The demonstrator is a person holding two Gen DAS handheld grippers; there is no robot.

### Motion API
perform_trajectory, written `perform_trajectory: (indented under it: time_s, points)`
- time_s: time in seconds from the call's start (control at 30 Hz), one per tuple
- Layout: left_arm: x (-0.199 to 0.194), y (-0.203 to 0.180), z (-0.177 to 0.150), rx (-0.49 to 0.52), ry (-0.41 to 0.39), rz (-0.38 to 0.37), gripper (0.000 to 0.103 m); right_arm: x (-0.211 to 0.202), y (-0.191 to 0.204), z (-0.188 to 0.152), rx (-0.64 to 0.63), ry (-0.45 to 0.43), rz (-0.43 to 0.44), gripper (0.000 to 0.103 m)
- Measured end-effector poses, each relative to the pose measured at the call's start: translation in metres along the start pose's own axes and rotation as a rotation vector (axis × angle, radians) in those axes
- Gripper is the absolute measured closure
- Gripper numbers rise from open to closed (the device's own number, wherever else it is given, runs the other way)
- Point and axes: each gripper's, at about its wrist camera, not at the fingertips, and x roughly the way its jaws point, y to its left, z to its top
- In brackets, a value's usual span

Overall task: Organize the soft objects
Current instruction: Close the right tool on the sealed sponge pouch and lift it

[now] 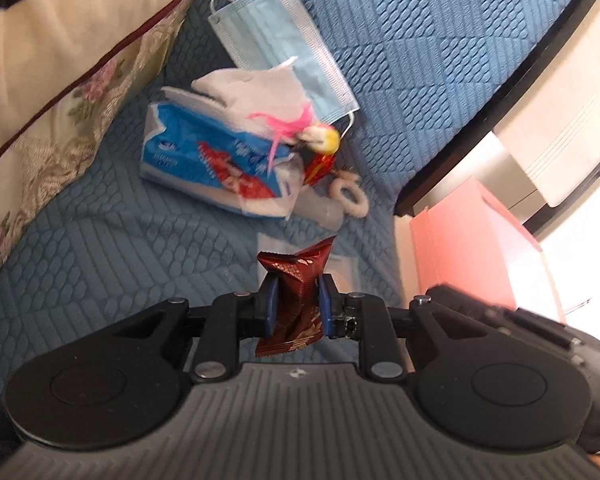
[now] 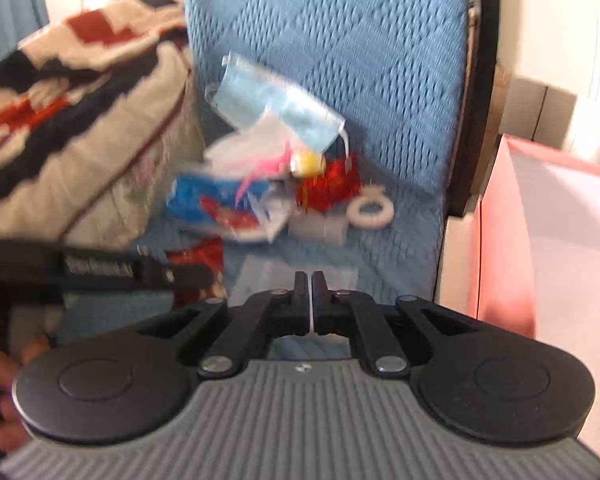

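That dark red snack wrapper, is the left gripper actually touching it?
Touching. The left wrist view shows the left gripper with a blue pad pressed against each side of the crumpled snack wrapper, lifting it off the blue cushion.

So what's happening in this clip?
A person is tidying soft clutter on a blue sofa cover. The left hand-held gripper is shut on a crumpled dark red wrapper, lifted off the cushion. The right hand-held gripper is shut. A tissue pack, face mask and white ring lie piled; a pink box stands alongside.

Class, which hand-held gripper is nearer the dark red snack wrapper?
Left. The left hand-held gripper is clamped on the snack wrapper; the right hand-held gripper, closed and empty, sits beside it.
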Motion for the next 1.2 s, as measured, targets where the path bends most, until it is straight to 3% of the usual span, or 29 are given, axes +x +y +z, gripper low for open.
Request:
perform_trajectory:
  time_s: [0.17,0.2,0.23,0.3,0.7,0.77,0.87,1.1,1.2]
  points:
    - [0.002,0.014,-0.001,-0.037,-0.001,0.018,0.078,0.017,0.01,-0.014,-0.076,0.056,0.038,0.095]
    - [0.002,0.017,0.0,-0.046,-0.006,0.022,0.078,0.022,0.012,-0.015,-0.085,0.064,0.027,0.077]
    - [0.002,0.02,0.001,-0.053,-0.009,0.028,0.078,0.028,0.014,-0.016,-0.085,0.069,0.011,0.051]
    - [0.002,0.025,0.002,-0.071,-0.013,0.035,0.078,0.041,0.014,-0.017,-0.068,0.072,-0.03,0.026]
    - [0.005,0.033,0.006,-0.093,-0.006,0.052,0.078,0.095,0.018,-0.022,-0.014,0.097,-0.07,0.025]
    - [0.006,0.032,0.006,-0.087,-0.005,0.053,0.078,0.095,0.018,-0.022,-0.01,0.094,-0.071,0.029]
    - [0.007,0.03,0.007,-0.078,-0.002,0.053,0.078,0.093,0.017,-0.022,-0.008,0.082,-0.089,0.05]
    - [0.004,0.028,0.005,-0.058,-0.008,0.058,0.078,0.08,0.016,-0.019,0.019,0.087,-0.083,0.064]
    - [-0.001,0.027,0.005,-0.052,-0.012,0.055,0.078,0.064,0.016,-0.015,0.027,0.059,-0.077,0.065]
